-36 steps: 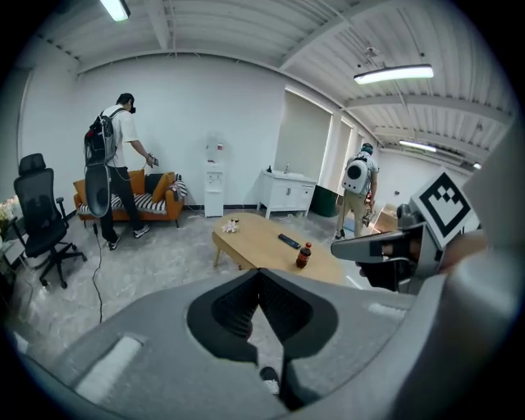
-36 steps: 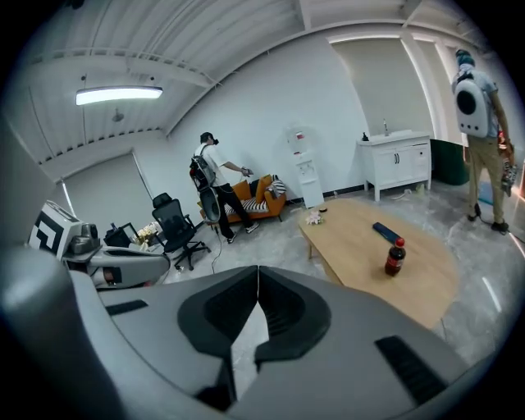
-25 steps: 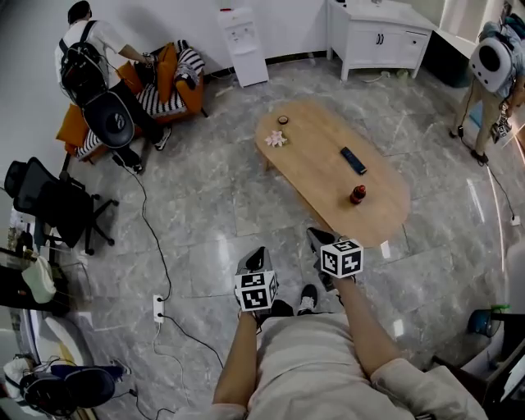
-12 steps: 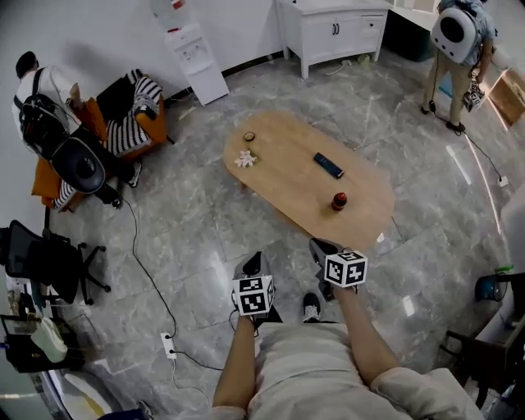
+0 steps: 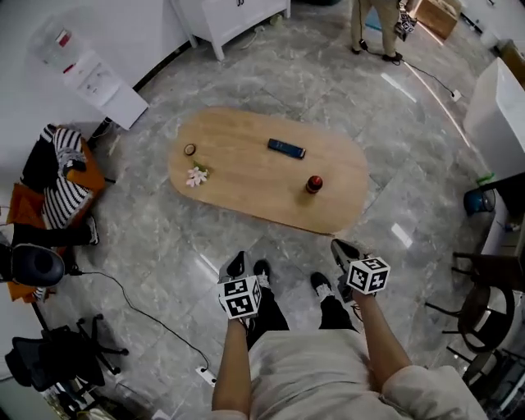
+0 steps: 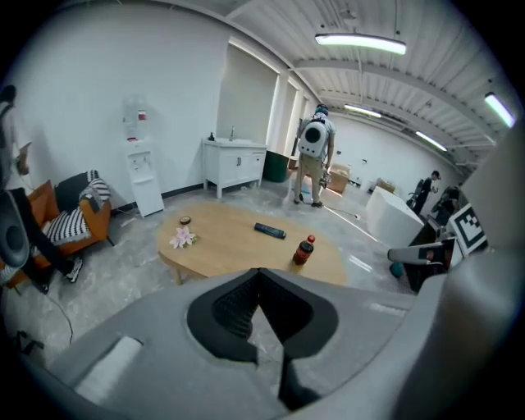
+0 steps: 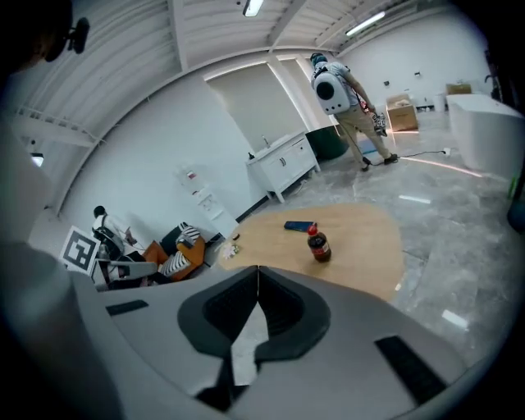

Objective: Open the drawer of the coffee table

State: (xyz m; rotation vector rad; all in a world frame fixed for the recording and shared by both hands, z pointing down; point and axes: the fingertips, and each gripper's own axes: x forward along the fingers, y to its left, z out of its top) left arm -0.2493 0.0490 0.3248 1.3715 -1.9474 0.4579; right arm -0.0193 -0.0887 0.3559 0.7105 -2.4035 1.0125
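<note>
An oval wooden coffee table point(image 5: 238, 184) stands on the marble floor ahead of me; no drawer shows from above. On it lie a dark bottle with a red cap point(image 5: 313, 184), a black remote point(image 5: 286, 148), a pink flower point(image 5: 195, 176) and a small round dish point(image 5: 189, 149). My left gripper point(image 5: 236, 264) is shut and empty, held near the table's front edge. To its right my right gripper point(image 5: 344, 250) is also shut and empty. The table point(image 6: 238, 246) lies ahead in the left gripper view, and the table point(image 7: 361, 238) and bottle point(image 7: 318, 244) show in the right gripper view.
A white water dispenser point(image 5: 86, 74) and white cabinet point(image 5: 225, 16) stand by the far wall. An orange chair with striped cloth point(image 5: 49, 184) is at left, black office chairs point(image 5: 49, 361) at lower left. A cable point(image 5: 139, 308) crosses the floor. A person point(image 5: 377, 20) stands at the back.
The view has swung so the table now lies broadside before me. Both grippers have moved closer to the table's front edge and have stayed shut.
</note>
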